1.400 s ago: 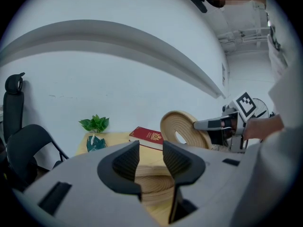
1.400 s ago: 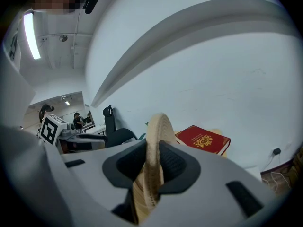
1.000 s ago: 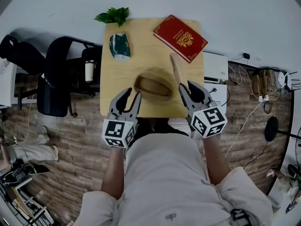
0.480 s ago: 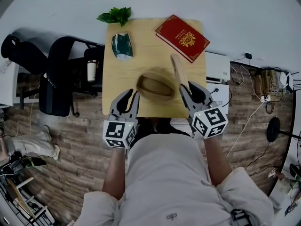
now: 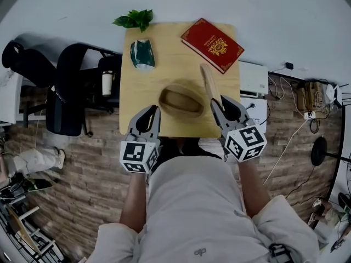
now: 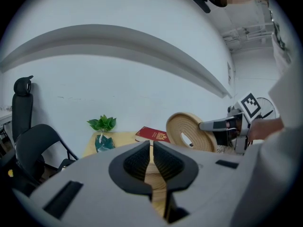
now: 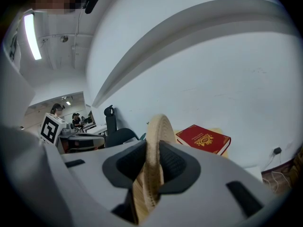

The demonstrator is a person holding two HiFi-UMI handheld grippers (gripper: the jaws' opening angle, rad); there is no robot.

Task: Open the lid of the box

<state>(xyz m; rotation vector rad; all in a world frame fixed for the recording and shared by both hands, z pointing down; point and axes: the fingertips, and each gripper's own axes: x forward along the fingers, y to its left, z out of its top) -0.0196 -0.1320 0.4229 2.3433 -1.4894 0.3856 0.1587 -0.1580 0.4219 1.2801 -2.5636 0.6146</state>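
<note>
Right fingers [image 7: 179, 168] on lid [image 7: 156, 138], book [image 7: 204, 139] beyond

The box [image 5: 181, 101] is an oval bowl of pale wood. It lies open on the near half of the surface [image 5: 164, 48], close to the front edge, with its hollow facing up. Its lid [image 5: 209, 83] is off and stands on edge just to the right of the box. The lid's near end is pinched between the tongs of the right gripper [image 5: 218, 101]. Concentric ridges ring the lid's inner face, which is turned towards the box.
</note>
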